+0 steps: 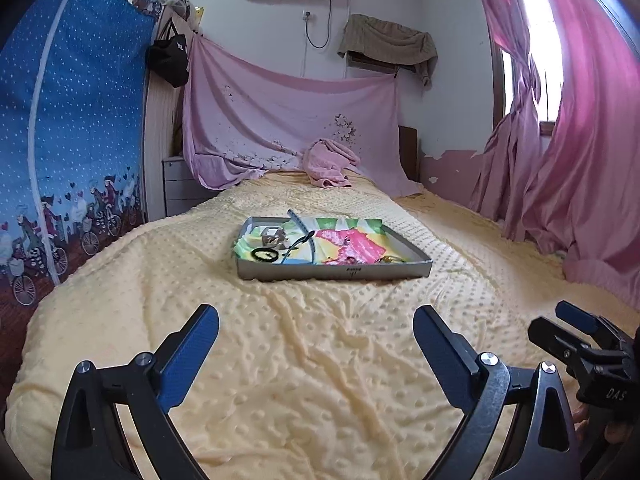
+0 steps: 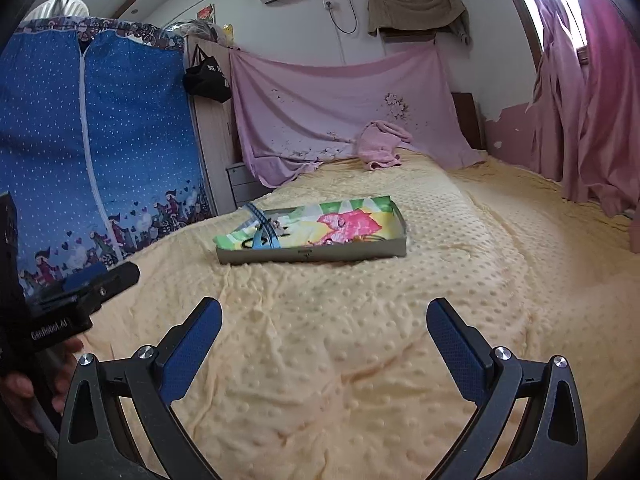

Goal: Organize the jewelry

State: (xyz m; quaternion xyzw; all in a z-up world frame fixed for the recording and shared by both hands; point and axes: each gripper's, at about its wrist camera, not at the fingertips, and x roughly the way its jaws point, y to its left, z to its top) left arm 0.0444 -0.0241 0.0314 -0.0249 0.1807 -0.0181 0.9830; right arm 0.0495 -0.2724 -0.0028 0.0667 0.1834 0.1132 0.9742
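Near the middle of both views, a shallow grey tray (image 1: pixel 334 270) lies on a bed (image 1: pixel 304 360) covered with a bumpy yellow blanket. Its floor is lined with a bright picture sheet in green, yellow and pink. Several small pieces lie on it: a black ring-shaped band (image 1: pixel 264 255) at the lower left of the tray, a small silvery piece (image 1: pixel 274 238) just behind it, a blue strip (image 1: pixel 302 232) leaning across the middle, and something gold (image 1: pixel 390 259) near the lower right corner. What each piece is I cannot tell.

At the bottom of the left view, the left hand-held gripper (image 1: pixel 316 344) has its jaws wide apart with nothing between them. The right hand-held gripper (image 2: pixel 324 340) is the same in its own view, empty above bare blanket.

Both sit well short of the tray, so this looks like the gap between picks. The next move likely calls for reaching forward to the tray, choosing one piece and closing carefully on something small and thin.
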